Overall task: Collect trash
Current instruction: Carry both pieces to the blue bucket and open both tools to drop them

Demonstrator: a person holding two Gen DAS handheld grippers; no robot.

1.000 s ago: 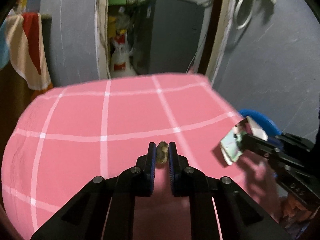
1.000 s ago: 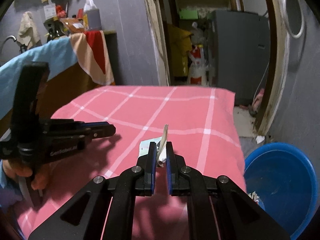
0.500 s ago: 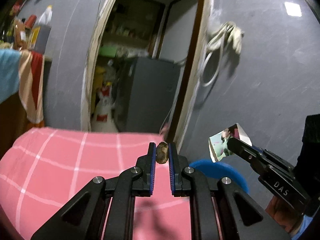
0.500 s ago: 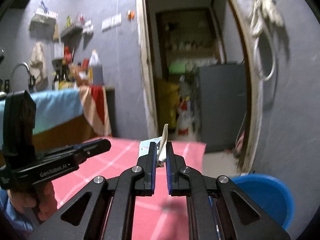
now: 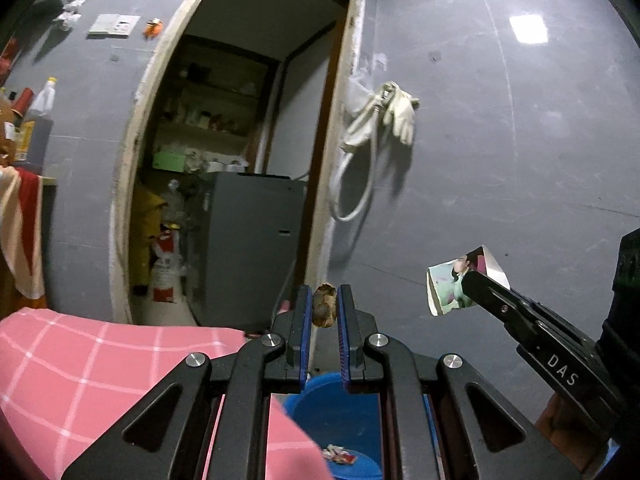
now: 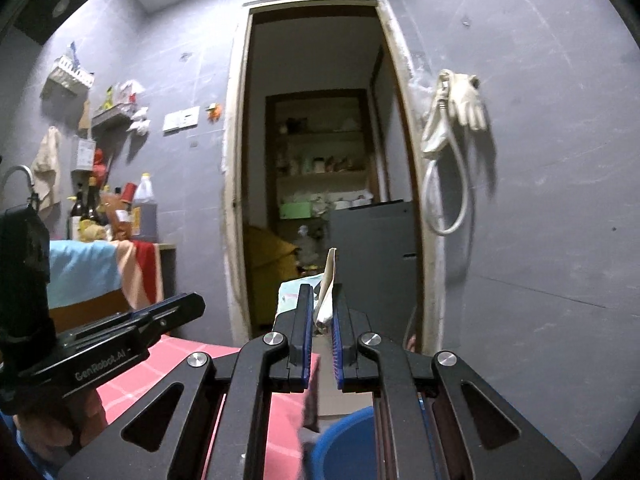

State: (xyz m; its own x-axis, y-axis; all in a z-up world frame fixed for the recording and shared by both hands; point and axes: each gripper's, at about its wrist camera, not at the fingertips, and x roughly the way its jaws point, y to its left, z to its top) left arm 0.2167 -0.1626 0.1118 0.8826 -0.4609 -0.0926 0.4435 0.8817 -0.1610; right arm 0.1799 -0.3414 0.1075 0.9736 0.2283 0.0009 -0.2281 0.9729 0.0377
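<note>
1. Already, both pieces of trash are picked up: a small brown scrap point(image 5: 324, 306) sits pinched between the nearly closed fingers of the left gripper point(image 5: 323, 312), and a folded printed wrapper point(image 6: 326, 292) is clamped in the closed fingers of the right gripper point(image 6: 320, 316).
2. Neither piece is dropped yet; each is held in the air, clear of the pink checked bed point(image 5: 80, 360).
3. Seen from the left wrist, the wrapper and the right gripper point(image 5: 472, 284) lie at three o'clock of the scrap, well apart from it.
4. Below, at six o'clock of both grippers, is the blue basin point(image 5: 340, 408), which already holds some litter point(image 5: 338, 454).
5. What is left, I judge, is to bring both grippers over the basin and open them; whether more trash remains on the bed cannot be told.
</note>
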